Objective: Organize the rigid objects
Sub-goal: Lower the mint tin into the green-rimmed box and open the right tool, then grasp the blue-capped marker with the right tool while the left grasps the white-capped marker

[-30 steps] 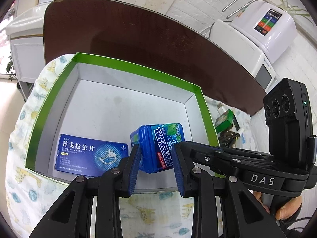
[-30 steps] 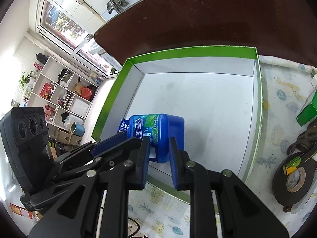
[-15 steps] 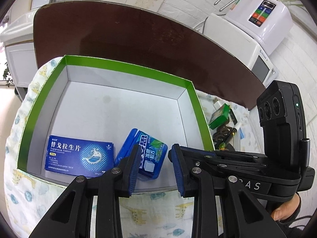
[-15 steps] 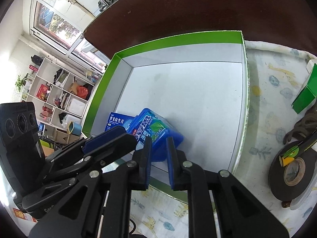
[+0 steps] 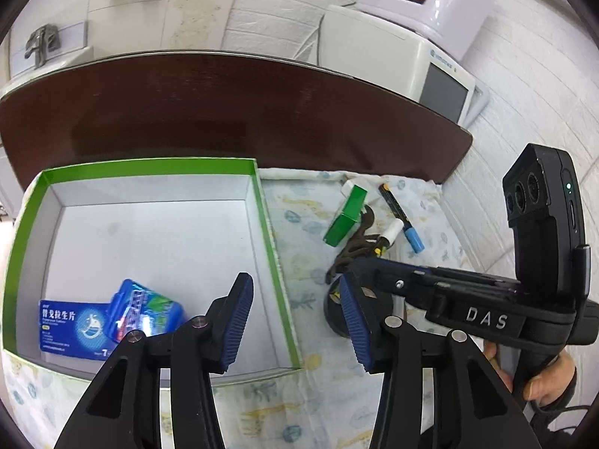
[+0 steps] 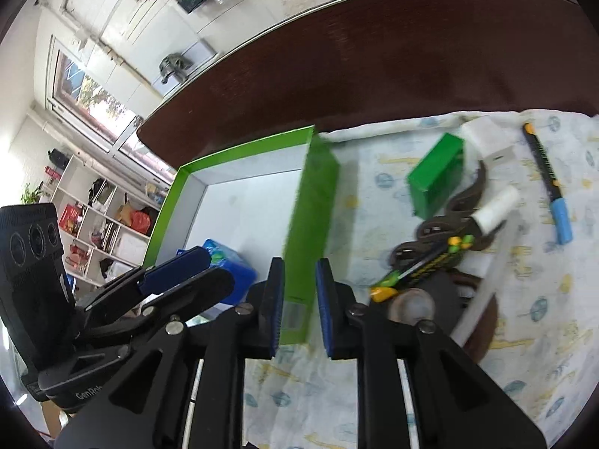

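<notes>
The green-rimmed white tray (image 5: 149, 167) holds a flat blue medicine box (image 5: 69, 323) and a blue gum box (image 5: 149, 308) that leans tilted on it, at the near left corner. My left gripper (image 5: 294, 292) hovers over the tray's right wall; its jaws are opening and nothing is between them. The right gripper (image 6: 299, 267) is shut and empty above the tray wall (image 6: 310, 202). On the cloth to the right lie a small green box (image 6: 434, 179) and a black marker with a blue cap (image 6: 546, 183). The gum box (image 6: 232, 263) shows behind the left gripper's fingers (image 6: 179, 267).
A brown clip-like object (image 6: 449, 220), a white-capped tube (image 6: 498, 204) and a yellow-green pen (image 6: 419, 267) lie over a black tape roll (image 6: 483, 321). The dark brown tabletop (image 5: 224, 112) runs behind the cloth. A white appliance (image 5: 411, 48) stands at the far right. A hand (image 5: 546, 378) holds the right gripper's handle.
The gum box stood between the left jaws; it now lies tilted in the tray. Both grippers have swung right, toward the cloth with the loose items. The left jaws have widened.
</notes>
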A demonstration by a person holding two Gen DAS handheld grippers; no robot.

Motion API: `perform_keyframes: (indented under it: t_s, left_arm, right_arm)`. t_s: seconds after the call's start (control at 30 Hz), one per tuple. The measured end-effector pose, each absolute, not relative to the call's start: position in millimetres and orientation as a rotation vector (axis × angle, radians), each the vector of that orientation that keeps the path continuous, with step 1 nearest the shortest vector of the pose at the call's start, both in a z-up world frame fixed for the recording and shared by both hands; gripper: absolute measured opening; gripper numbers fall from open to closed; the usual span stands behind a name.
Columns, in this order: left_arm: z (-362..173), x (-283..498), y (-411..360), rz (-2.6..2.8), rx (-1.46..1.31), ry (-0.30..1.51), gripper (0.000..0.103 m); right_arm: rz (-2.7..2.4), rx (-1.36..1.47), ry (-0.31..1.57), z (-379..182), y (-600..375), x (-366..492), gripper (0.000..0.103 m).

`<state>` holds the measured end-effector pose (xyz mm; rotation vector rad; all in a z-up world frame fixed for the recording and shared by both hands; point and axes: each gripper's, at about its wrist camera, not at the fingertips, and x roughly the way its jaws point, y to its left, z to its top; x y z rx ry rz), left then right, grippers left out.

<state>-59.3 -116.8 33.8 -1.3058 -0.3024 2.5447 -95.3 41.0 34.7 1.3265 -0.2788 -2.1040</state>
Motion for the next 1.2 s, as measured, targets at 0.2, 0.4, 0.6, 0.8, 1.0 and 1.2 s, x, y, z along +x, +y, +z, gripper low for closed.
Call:
perform_keyframes:
  t_s: [0.2, 0.4, 0.6, 0.8, 1.0, 1.2]
  left_arm:
    - [23, -72, -53, 2.518, -1.334, -0.078, 0.053]
    - [-1, -90, -10, 2.482, -1.402, 0.132, 0.053]
    - [-20, -103, 5, 2.437, -1.447, 0.198, 0.053]
    - [-32, -114, 14, 2.397, -1.469, 0.259, 0.052]
    - [-36, -121, 20, 2.394, -1.460, 0.319, 0.039]
    - [-34, -125, 22, 2.384, -1.464, 0.316, 0.018]
  right_arm:
    - [-2.292, 1.341, -0.314, 31, 114, -112, 0.030]
    - [-2.403, 1.392, -0.315, 19, 162, -130, 0.040]
    - [-2.449, 1.442, -0.281, 1, 186, -145, 0.042]
    - [-2.456, 1.484, -0.207, -16, 184, -166, 0.043]
    - [-2.464, 1.521, -0.114, -30, 177, -189, 0.043]
    - [-2.450, 1.544, -0.059, -40, 170, -206, 0.042]
